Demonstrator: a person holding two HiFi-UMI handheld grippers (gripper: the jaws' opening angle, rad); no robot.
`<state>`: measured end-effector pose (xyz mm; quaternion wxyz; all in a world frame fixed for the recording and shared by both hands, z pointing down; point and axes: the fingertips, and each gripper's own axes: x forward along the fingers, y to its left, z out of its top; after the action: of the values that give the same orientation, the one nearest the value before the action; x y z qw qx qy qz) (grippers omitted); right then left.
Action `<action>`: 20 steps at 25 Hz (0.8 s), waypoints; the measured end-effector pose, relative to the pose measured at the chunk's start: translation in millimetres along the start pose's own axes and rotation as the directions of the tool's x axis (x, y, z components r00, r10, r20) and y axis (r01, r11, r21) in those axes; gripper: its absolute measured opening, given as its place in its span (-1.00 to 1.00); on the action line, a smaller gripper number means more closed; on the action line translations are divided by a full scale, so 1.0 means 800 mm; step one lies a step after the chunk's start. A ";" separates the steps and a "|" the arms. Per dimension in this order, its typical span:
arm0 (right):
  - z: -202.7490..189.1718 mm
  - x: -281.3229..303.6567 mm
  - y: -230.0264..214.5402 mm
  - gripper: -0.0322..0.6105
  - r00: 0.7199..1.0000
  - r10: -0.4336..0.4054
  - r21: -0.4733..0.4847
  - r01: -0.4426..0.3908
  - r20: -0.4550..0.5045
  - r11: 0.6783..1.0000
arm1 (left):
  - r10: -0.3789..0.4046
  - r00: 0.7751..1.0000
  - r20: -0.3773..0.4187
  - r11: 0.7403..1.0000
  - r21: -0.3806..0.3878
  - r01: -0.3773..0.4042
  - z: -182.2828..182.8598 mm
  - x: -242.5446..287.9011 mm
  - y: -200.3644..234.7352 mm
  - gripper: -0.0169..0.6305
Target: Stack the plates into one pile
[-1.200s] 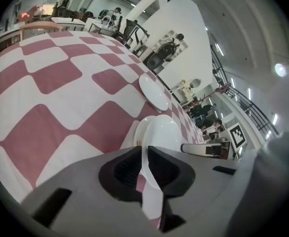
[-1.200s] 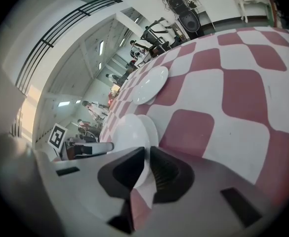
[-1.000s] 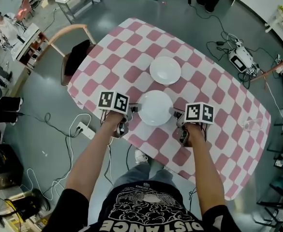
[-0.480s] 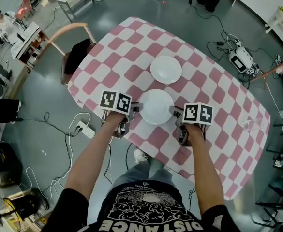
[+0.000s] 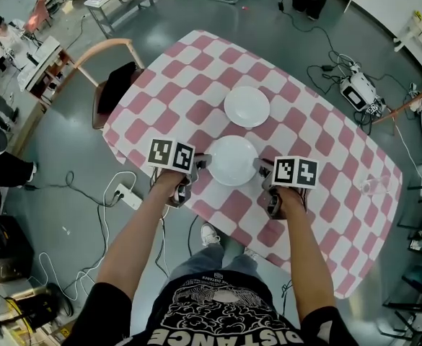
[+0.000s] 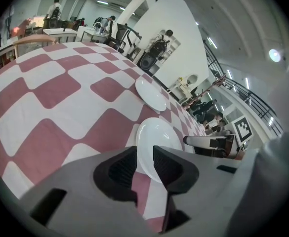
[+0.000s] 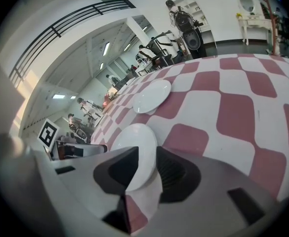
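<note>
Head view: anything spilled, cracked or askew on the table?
Nothing stands out. Near plate and far plate lie flat, apart and whole on the checked tablecloth; nothing spilled. The clear glass near the right edge is too small to judge.

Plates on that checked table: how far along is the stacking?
Nothing looks stacked yet: the far plate lies apart from the near plate, both flat on the tablecloth. In hand: the left hand-held gripper and right hand-held gripper flank the near plate, its rim between their jaws, which have just been opening, so neither seems to clamp it. Left: one plate has to go onto the other.
</note>
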<state>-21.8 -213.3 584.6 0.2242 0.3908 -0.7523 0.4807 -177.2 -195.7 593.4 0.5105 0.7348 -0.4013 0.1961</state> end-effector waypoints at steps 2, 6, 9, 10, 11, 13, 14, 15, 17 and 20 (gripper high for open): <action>0.010 -0.007 0.004 -0.53 1.000 -0.001 -0.018 0.001 0.030 1.000 | -0.013 1.000 0.019 1.000 0.018 0.012 0.008 -0.003 -0.006 -0.55; 0.034 -0.025 0.014 -0.47 0.995 -0.004 -0.061 0.010 0.102 0.998 | -0.016 0.997 0.073 0.997 0.081 0.010 0.031 -0.014 -0.019 -0.50; 0.051 -0.042 0.025 -0.40 0.988 -0.008 -0.090 0.022 0.154 0.996 | -0.014 0.992 0.129 0.991 0.133 -0.004 0.054 -0.027 -0.030 -0.45; 0.056 -0.048 0.029 -0.39 0.985 -0.010 -0.100 0.028 0.173 0.995 | -0.015 0.989 0.149 0.989 0.150 -0.007 0.062 -0.032 -0.035 -0.44; 0.062 -0.055 0.033 -0.37 0.981 -0.013 -0.111 0.035 0.193 0.993 | -0.019 0.986 0.168 0.986 0.167 -0.009 0.070 -0.037 -0.041 -0.42; 0.073 -0.069 0.040 -0.33 0.972 -0.017 -0.136 0.051 0.236 0.989 | -0.030 0.979 0.199 0.979 0.203 -0.011 0.084 -0.047 -0.054 -0.39; 0.078 -0.076 0.044 -0.30 0.967 -0.020 -0.150 0.060 0.255 0.987 | -0.036 0.976 0.213 0.975 0.223 -0.013 0.090 -0.052 -0.061 -0.37; 0.082 -0.083 0.048 -0.29 0.962 -0.024 -0.163 0.070 0.272 0.984 | -0.041 0.973 0.226 0.970 0.244 -0.016 0.096 -0.057 -0.068 -0.35; 0.089 -0.095 0.056 -0.27 0.955 -0.027 -0.182 0.084 0.296 0.980 | -0.053 0.965 0.255 0.959 0.281 -0.021 0.108 -0.067 -0.081 -0.29; 0.098 -0.114 0.068 -0.22 0.943 -0.024 -0.201 0.096 0.333 0.975 | -0.080 0.950 0.300 0.949 0.313 -0.019 0.124 -0.081 -0.098 -0.24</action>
<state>-8.1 -237.1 455.5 0.1514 0.4618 -0.8141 0.3179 -166.2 -248.4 461.6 0.3215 0.8340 -0.4287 0.1317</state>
